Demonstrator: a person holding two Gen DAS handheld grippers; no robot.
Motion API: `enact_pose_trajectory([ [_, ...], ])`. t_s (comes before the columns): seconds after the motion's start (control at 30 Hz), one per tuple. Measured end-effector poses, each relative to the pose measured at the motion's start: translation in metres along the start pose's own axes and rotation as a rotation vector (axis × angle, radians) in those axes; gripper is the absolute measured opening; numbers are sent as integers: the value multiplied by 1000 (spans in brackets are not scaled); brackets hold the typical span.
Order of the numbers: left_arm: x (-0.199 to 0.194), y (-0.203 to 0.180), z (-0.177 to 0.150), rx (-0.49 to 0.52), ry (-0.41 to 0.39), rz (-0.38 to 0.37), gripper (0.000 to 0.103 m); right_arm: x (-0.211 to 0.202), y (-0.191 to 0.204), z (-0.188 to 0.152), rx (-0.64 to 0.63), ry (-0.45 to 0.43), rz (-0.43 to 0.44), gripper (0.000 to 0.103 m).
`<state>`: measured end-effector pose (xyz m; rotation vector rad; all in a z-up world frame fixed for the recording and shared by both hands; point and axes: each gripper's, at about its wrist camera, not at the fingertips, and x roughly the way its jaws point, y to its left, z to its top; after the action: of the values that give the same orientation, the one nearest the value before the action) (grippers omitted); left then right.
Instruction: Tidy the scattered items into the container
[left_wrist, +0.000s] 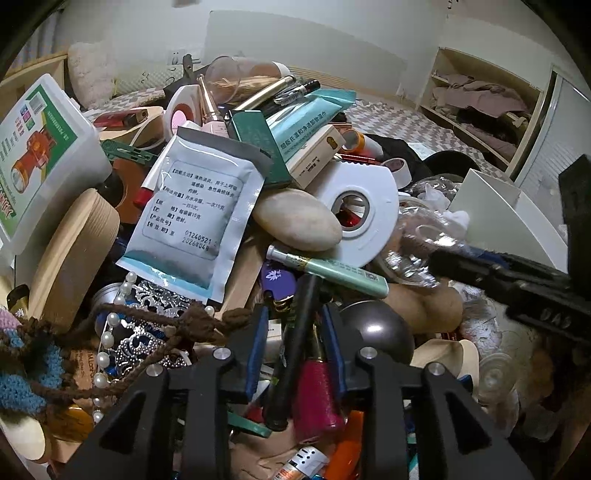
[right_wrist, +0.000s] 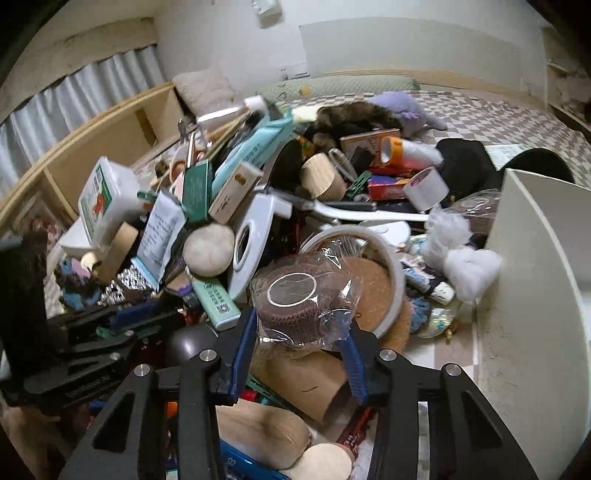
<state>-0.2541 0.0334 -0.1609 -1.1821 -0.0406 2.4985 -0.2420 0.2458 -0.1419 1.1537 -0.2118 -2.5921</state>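
A heap of small household items covers the checkered surface. In the right wrist view, my right gripper (right_wrist: 299, 332) is shut on a brown bandage roll in clear plastic wrap (right_wrist: 295, 299), its blue pads (right_wrist: 245, 343) pressing both sides of the wrap. The white container (right_wrist: 535, 295) stands just right of it, also visible as the white container (left_wrist: 509, 210) in the left wrist view. My left gripper (left_wrist: 295, 325) is open low in the heap. A black pen (left_wrist: 295, 343) lies between its pads with a gap on each side, next to a magenta bottle (left_wrist: 317, 398).
The pile includes a white box with a green label (left_wrist: 40, 147), a grey-blue sachet (left_wrist: 195, 214), a smooth stone (left_wrist: 295, 218), a white tape dispenser (left_wrist: 354, 206) and a mint tube (left_wrist: 332, 269). A wooden shelf (right_wrist: 110, 136) runs behind on the left.
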Motion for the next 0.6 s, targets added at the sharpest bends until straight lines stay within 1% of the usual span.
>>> enact_pose_trajectory([
  [0.2,2,0,1,3,6,-3,29,-13,-7,4,44,-33,11,44],
  [0.33,-1,-4,1,9,-9,10,22,-19,-10,6,62,-54,22,44],
  [0.47,-8,-1,2,-12,-34,19,14,-22,-13,7,78,-67,29,44],
  [0.53,-13,1,2,-22,-48,21,11,-24,-14,8,88,-77,33,44],
  [0.6,-18,2,3,-26,-64,20,11,-27,-16,9,102,-89,40,44],
])
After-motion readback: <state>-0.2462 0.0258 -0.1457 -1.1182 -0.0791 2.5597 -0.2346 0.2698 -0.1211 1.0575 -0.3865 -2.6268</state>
